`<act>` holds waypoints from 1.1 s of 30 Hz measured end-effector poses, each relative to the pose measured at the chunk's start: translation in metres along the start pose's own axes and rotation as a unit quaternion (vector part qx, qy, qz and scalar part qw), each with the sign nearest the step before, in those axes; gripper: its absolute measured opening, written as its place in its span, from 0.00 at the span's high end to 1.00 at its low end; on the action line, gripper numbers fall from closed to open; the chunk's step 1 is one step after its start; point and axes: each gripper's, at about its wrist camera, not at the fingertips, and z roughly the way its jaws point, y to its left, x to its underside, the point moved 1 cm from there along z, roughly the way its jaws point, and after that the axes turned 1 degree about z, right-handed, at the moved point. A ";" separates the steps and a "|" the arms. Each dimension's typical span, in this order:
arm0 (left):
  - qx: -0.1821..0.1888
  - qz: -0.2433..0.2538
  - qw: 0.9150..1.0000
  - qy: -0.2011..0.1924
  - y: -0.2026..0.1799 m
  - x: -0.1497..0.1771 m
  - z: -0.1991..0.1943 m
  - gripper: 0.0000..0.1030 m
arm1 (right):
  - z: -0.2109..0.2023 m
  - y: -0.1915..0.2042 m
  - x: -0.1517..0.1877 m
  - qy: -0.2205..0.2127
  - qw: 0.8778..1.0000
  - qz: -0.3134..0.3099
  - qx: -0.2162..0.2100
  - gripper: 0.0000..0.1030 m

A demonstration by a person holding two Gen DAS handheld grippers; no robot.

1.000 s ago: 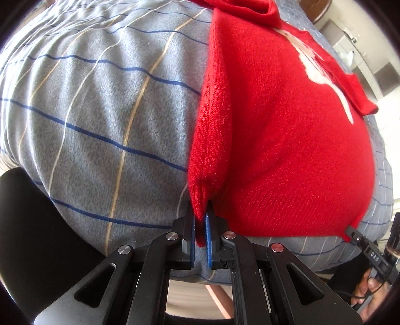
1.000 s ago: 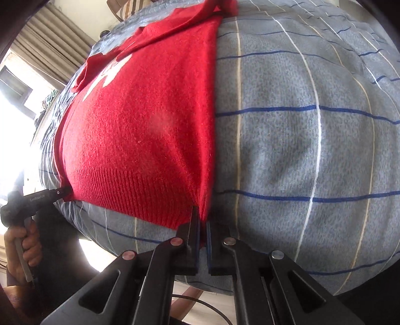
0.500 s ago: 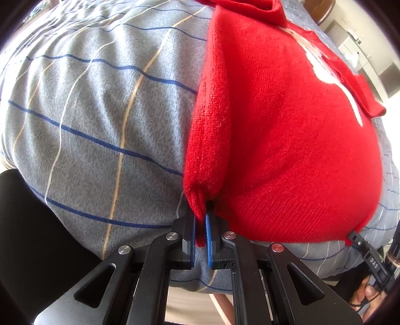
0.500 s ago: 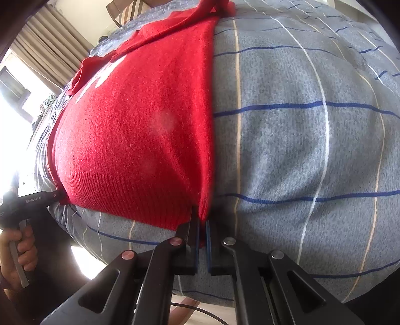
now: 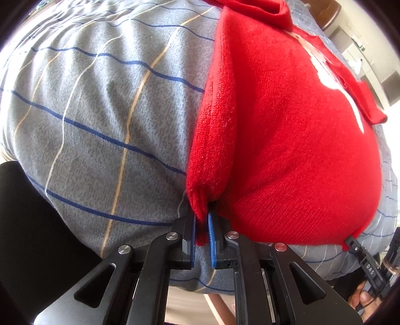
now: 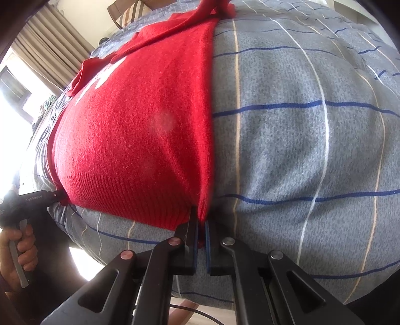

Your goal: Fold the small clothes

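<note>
Fuzzy red knit sweater, ribbed hem, flat.

Red knitted sweater, white motif on its chest, lying flat on a bed cover of grey cloth crossed by blue, white and tan lines. Right gripper: black, blue-padded, jaws closed on the hem corner at the sweater's right side seam, a sliver of red cloth between the pads. Left gripper: black, held by a hand at the far left, its tip at the opposite hem corner; jaw state unclear from here. Beige curtain and bright window at upper left; striped cushion beyond the bed.
</note>
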 end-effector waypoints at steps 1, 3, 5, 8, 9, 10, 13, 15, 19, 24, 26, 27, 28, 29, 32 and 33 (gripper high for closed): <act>-0.001 0.001 1.000 0.003 0.000 0.002 -0.003 0.82 | -0.002 0.000 0.001 0.002 1.000 0.000 -0.001 0.98; -0.012 0.007 1.000 0.007 -0.003 0.010 -0.011 0.65 | -0.007 -0.001 0.002 0.014 1.000 -0.004 -0.004 0.81; -0.033 0.020 0.999 0.007 -0.004 0.019 -0.023 0.49 | -0.013 -0.005 0.006 0.046 0.999 -0.006 -0.003 0.64; -0.076 0.046 0.996 -0.027 -0.006 0.034 -0.050 0.44 | -0.038 -0.015 0.004 0.054 0.996 -0.032 0.060 0.61; -0.082 0.048 0.994 -0.046 -0.006 0.038 -0.060 0.39 | -0.051 -0.014 -0.003 0.038 0.993 -0.058 0.099 0.61; -0.084 0.046 0.993 -0.065 -0.005 0.039 -0.069 0.34 | -0.066 -0.010 -0.015 0.016 0.988 -0.085 0.130 0.61; -0.072 0.027 0.991 -0.107 0.002 0.033 -0.088 0.32 | -0.099 0.023 -0.066 -0.059 0.976 -0.160 0.137 0.54; -0.059 0.011 0.990 -0.124 0.008 0.022 -0.094 0.32 | -0.103 0.060 -0.101 -0.098 0.966 -0.217 0.101 0.44; -0.048 -0.004 0.989 -0.142 0.009 0.008 -0.108 0.32 | -0.052 0.139 -0.156 -0.098 0.935 -0.339 0.036 0.44; -0.066 -0.017 0.987 -0.147 0.021 0.012 -0.111 0.30 | 0.046 0.170 -0.187 -0.061 0.917 -0.387 0.074 0.59; -0.073 -0.031 0.988 -0.136 0.033 0.016 -0.107 0.30 | 0.056 0.150 -0.202 -0.049 0.940 -0.334 0.057 0.93; -0.074 -0.037 0.988 -0.133 0.039 0.017 -0.106 0.30 | 0.048 0.137 -0.209 -0.061 0.952 -0.296 0.048 0.93; -0.074 -0.042 0.988 -0.132 0.044 0.018 -0.105 0.30 | 0.033 0.122 -0.215 -0.077 0.962 -0.260 0.034 0.93; -0.075 -0.042 0.987 -0.132 0.047 0.019 -0.105 0.30 | 0.014 0.104 -0.222 -0.096 0.970 -0.223 0.017 0.94; -0.078 -0.032 0.988 -0.133 0.046 0.019 -0.104 0.30 | -0.053 0.028 -0.237 -0.151 0.981 -0.119 0.012 0.94; -0.076 -0.027 0.988 -0.133 0.042 0.019 -0.103 0.30 | -0.076 -0.003 -0.241 -0.168 0.982 -0.083 0.019 0.94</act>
